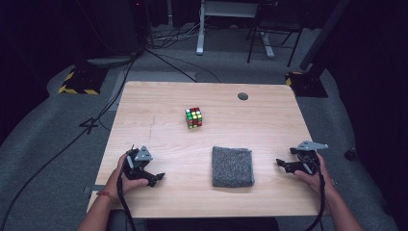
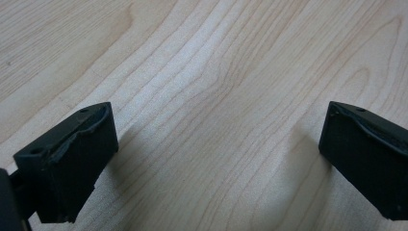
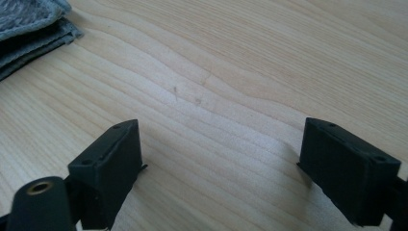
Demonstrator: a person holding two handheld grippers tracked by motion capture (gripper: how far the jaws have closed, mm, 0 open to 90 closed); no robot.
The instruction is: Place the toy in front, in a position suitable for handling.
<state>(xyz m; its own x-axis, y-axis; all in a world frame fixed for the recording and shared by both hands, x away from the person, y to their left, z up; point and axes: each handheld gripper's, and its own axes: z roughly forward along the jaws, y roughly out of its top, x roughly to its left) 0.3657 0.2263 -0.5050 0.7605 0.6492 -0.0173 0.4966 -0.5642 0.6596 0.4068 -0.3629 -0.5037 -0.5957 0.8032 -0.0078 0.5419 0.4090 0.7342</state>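
Resting near the front edge of the wooden table [image 1: 144,110], both claws stand spread and empty. The folded grey cloth [image 1: 233,166] lies between them, closer to the right gripper [image 1: 281,164]; the puzzle cube [image 1: 194,117] sits well beyond. Advisable: square the jaws to the cloth edge before closing. The left gripper [image 1: 156,179] angles inward, hand low.

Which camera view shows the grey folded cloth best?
The high view: the whole grey folded cloth lies flat on the table, between the two tools. The right gripper view catches just its layered corner at the upper left. The left gripper view looks at bare wood.
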